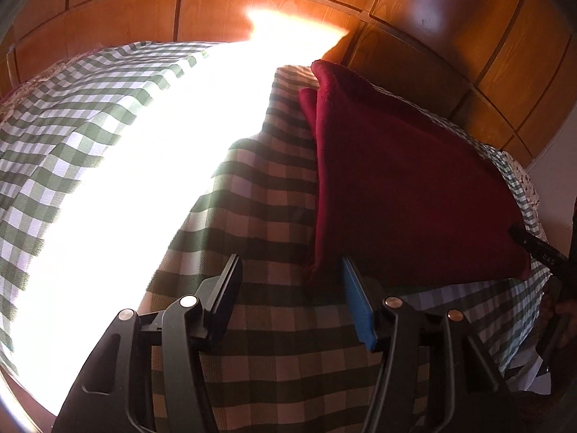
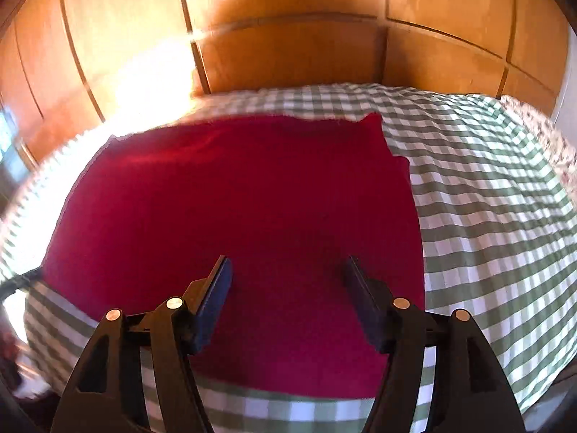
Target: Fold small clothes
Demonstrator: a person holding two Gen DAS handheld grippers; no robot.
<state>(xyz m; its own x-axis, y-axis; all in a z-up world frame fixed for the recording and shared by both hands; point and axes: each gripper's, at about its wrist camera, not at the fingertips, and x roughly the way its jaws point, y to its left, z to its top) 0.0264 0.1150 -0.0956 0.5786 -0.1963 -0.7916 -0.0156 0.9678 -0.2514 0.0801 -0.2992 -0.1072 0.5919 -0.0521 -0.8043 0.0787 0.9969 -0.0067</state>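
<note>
A dark red cloth (image 2: 245,216) lies folded flat on a green-and-white checked sheet (image 2: 487,216). In the left wrist view the red cloth (image 1: 404,187) lies to the right of my left gripper (image 1: 290,270), which is open and empty over the checked sheet (image 1: 274,223), its right finger near the cloth's near left corner. My right gripper (image 2: 286,267) is open and empty, hovering over the near part of the red cloth. A second layer's edge shows at the cloth's far corner (image 1: 306,97).
Wooden panelled cabinets (image 2: 288,50) stand behind the bed. A bright sunlit patch (image 1: 151,166) washes out the sheet at left. A floral cover (image 2: 551,140) shows at the far right edge. The other gripper's black body (image 1: 551,256) shows at the right edge of the left wrist view.
</note>
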